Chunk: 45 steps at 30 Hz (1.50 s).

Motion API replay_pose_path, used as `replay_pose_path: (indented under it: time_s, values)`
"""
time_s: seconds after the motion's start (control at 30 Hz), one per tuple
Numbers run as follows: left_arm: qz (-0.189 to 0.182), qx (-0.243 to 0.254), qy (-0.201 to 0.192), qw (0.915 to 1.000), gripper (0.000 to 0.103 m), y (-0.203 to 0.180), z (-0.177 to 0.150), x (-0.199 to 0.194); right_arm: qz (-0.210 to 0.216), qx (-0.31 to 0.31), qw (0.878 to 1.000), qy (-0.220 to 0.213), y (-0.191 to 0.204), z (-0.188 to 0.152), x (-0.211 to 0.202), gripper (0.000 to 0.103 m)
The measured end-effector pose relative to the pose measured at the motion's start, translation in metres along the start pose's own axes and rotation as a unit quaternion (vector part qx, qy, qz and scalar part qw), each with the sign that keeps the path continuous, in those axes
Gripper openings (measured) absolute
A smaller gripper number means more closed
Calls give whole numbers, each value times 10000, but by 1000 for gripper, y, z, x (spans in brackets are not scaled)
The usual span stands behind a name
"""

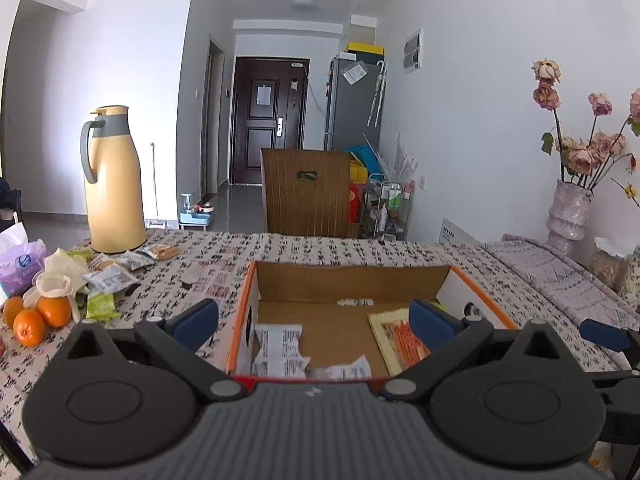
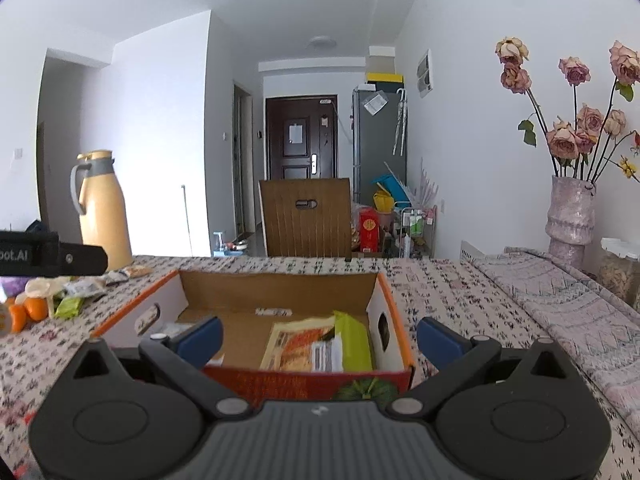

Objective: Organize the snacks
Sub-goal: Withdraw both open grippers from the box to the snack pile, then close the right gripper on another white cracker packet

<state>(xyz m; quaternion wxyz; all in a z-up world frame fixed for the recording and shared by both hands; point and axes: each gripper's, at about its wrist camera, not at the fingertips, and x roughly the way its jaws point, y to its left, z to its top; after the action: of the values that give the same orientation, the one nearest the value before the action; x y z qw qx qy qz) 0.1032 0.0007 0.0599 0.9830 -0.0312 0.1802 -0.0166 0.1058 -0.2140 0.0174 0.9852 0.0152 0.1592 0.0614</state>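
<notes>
From my left wrist camera: my left gripper (image 1: 314, 322) hovers spread and empty above the near edge of the open cardboard box (image 1: 352, 270) on the patterned tabletop (image 1: 208, 256). Inside lie white snack packets (image 1: 278, 350) at the near left and a flat orange-printed packet (image 1: 394, 336) at the right. To the left, loose snack packets (image 1: 116, 276), oranges (image 1: 36, 316) and a crumpled white bag (image 1: 60, 274) crowd the tabletop before a yellow thermos jug (image 1: 114, 184). A wooden chair (image 1: 308, 192) stands beyond the far edge.

From my right wrist camera: my right gripper (image 2: 320, 340) is likewise spread and empty, straddling the box's near right corner. A green packet (image 2: 354, 342) leans against the right wall beside the orange-printed one. My left gripper's black body juts in at far left. A vase of dried roses (image 2: 570, 216) stands at right.
</notes>
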Motion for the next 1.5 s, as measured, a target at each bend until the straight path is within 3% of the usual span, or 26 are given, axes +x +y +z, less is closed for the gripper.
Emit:
replay_pose_path:
  time_s: [0.17, 0.27, 0.5, 0.77, 1.17, 1.27, 1.33, 1.4, 1.5]
  values:
    - [-23, 32, 75, 10000, 103, 3, -14, -14, -1, -165, 9997, 160, 5, -13, -13, 103]
    - [-38, 14, 145, 9999, 103, 7, -23, -19, 10, -285, 9993, 233, 10, -23, -21, 98]
    - [-5, -1, 501, 9987, 103, 16, -56, -29, -18, -340, 9981, 518, 9, -45, -31, 73]
    - [0, 20, 812, 9967, 103, 29, -86, -41, 190, -402, 9953, 858, 10, -67, -34, 52]
    - [21, -50, 966, 9953, 103, 34, -91, -36, 384, -583, 9904, 1195, 26, -77, -14, 50]
    - [18, -74, 988, 9951, 103, 34, -92, -35, 442, -702, 9899, 1147, 31, -81, -20, 44]
    - [22, -71, 1004, 9949, 103, 33, -92, -35, 560, -656, 9898, 1133, 30, -82, -24, 29]
    - [37, -76, 1018, 9948, 103, 33, -93, -34, 646, -611, 9901, 1090, 30, -81, -29, 23]
    - [59, -105, 1043, 9945, 103, 34, -93, -33, 647, -500, 9919, 968, 27, -78, -35, 20]
